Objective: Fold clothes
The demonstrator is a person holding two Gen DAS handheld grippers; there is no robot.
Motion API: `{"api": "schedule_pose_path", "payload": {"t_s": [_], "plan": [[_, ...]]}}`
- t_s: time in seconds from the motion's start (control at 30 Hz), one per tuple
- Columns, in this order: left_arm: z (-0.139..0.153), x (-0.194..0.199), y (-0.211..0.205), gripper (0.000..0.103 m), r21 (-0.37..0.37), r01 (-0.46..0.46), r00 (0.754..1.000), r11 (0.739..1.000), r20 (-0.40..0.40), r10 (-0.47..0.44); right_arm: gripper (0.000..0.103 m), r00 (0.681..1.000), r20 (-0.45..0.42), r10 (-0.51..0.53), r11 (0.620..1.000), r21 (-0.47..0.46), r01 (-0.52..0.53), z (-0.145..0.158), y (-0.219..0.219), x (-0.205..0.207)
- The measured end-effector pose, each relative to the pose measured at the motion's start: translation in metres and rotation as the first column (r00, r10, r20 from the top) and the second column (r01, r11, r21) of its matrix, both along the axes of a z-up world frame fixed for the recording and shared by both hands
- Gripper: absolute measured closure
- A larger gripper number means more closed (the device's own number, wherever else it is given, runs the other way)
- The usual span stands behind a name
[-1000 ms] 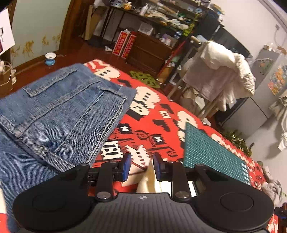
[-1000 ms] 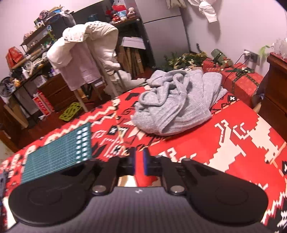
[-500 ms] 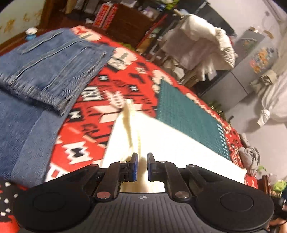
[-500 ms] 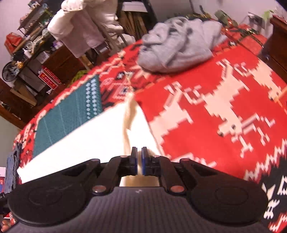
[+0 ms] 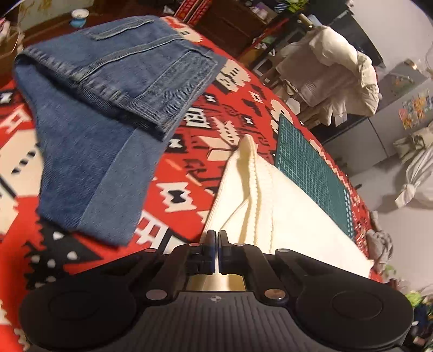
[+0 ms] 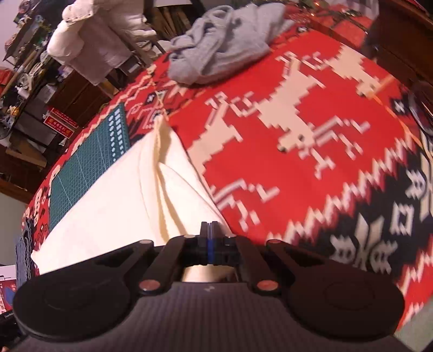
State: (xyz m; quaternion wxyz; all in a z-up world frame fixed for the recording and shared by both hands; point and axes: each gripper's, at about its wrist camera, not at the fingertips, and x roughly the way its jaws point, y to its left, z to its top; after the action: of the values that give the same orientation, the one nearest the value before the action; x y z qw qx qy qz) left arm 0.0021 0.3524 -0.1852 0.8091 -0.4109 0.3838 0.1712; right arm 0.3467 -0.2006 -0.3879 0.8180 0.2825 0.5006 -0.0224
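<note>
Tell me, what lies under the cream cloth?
The cream cloth lies on the red patterned blanket and overlaps one edge of the green cutting mat. Whatever lies beneath its middle is covered.

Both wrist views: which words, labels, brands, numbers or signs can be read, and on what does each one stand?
No text can be read as words.
Small red signs with pale characters on the dark wooden furniture: too blurred to read.
Red boxes by the dark cabinet: print too small.
Colourful stickers on the grey fridge: illegible.
Green gridded cutting mat: markings too fine.
Small logo on the left claw body: a symbol, no letters.
</note>
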Motion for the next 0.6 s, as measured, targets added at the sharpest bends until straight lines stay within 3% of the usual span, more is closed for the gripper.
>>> {"api": "schedule_pose_path", "payload": {"t_s": [0.2,0.27,0.43,0.6], "plan": [[0.003,-0.014,0.005,0.099,-0.033,-0.051,0.998,0.998,0.019,0.052,0.103,1.000,0.003,-0.005,1.000,0.017,0.005,0.006,0.001,-0.011],[0.007,-0.013,0.002,0.099,-0.038,-0.032,0.998,0.999,0.057,0.034,0.096,1.000,0.020,0.004,1.000,0.019,-0.005,0.010,0.004,-0.010],[0.016,-0.011,-0.006,0.099,-0.045,0.022,0.988,0.999,0.156,-0.015,0.096,0.997,0.065,0.028,0.999,0.023,-0.030,0.019,0.011,-0.010],[0.006,0.006,-0.014,0.099,-0.050,0.080,0.994,0.996,0.079,-0.076,0.096,0.996,0.081,0.048,0.999,0.018,-0.049,0.020,0.018,-0.005]]}}
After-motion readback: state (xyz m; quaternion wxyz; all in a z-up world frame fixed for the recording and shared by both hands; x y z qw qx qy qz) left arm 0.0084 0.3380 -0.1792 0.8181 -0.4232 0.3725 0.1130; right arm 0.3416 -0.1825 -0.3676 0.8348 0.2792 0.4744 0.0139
